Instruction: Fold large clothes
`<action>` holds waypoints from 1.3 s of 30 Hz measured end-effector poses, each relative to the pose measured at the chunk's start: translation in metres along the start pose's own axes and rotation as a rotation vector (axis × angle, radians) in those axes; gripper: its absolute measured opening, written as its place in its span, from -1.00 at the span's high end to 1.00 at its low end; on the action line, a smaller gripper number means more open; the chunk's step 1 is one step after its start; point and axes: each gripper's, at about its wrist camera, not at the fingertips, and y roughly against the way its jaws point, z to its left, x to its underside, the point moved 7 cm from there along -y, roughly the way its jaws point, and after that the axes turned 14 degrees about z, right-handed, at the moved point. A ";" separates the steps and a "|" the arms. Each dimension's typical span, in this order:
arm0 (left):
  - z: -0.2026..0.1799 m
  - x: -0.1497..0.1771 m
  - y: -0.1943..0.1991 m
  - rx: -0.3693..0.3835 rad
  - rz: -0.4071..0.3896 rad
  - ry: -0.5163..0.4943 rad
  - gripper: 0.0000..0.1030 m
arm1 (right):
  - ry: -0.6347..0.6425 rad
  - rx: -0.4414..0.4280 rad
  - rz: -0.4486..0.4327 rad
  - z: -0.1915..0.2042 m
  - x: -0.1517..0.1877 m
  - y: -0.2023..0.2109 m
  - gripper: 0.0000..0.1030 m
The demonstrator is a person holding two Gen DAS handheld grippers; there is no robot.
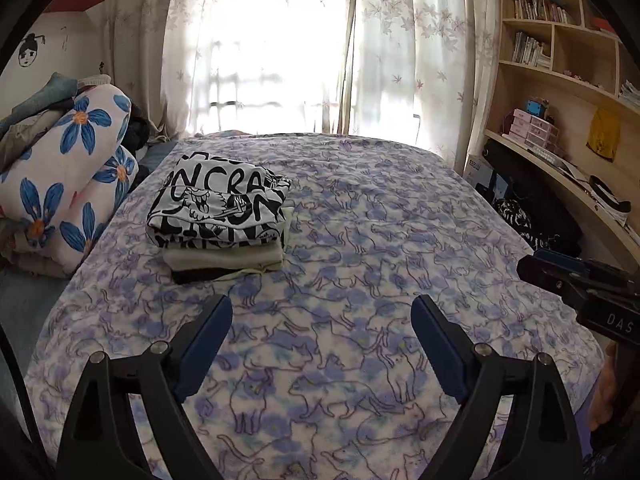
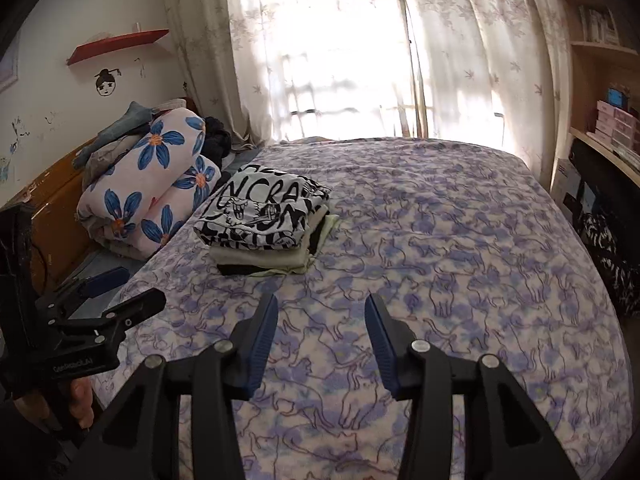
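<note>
Left gripper [image 1: 322, 312] held above the bedspread [image 1: 360, 240], fingers spread wide apart, nothing between them. Blue pads [image 1: 208, 344] facing each other over bare cat-print fabric. Ahead of the left finger and off to its outer side, a stack of folded clothes [image 1: 222, 220]: a black-and-white lettered garment [image 1: 218, 204] on top, a cream piece [image 1: 224, 256] beneath, something dark at the bottom, probably another folded item, though only its edge shows. Stack well apart from the fingertips, resting flat on the bedspread.

Right gripper [image 2: 322, 314] likewise above the bedspread [image 2: 460, 240], fingers parted but less widely than the other pair, gripping nothing. Same stack of folded clothes [image 2: 268, 220] ahead and slightly left of the left finger, lettered garment [image 2: 264, 208] uppermost, not touched by either pad.

Beyond the stack, further left of the fingers, a rolled flower-print quilt [image 2: 156, 184] with loose grey clothing heaped on top. Straight ahead past the fingertips, pale leaf-patterned curtains [image 1: 400, 60], brightly backlit. Far right of the right finger in the left wrist view, wooden shelves [image 1: 560, 80] with books and small boxes.

Left gripper visible at the lower left of the right wrist view [image 2: 108, 292], held in a hand [image 2: 82, 400]; right gripper's body at the right edge of the left wrist view [image 1: 580, 284].
</note>
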 end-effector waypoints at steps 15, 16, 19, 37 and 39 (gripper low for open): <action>-0.031 0.094 -0.072 -0.058 0.145 0.035 -0.99 | -0.220 0.121 0.127 -0.050 0.114 -0.053 -0.37; -0.033 0.100 -0.075 -0.056 0.151 0.036 -0.99 | -0.229 0.113 0.124 -0.049 0.119 -0.054 -0.60; -0.040 0.117 -0.085 -0.048 0.184 0.036 -0.99 | -0.232 0.096 0.134 -0.042 0.134 -0.058 -0.67; -0.039 0.156 -0.083 -0.057 0.233 0.111 -0.99 | -0.207 0.079 0.154 -0.028 0.157 -0.064 -0.67; -0.038 0.156 -0.083 -0.061 0.234 0.112 -0.99 | -0.206 0.076 0.151 -0.027 0.158 -0.063 -0.67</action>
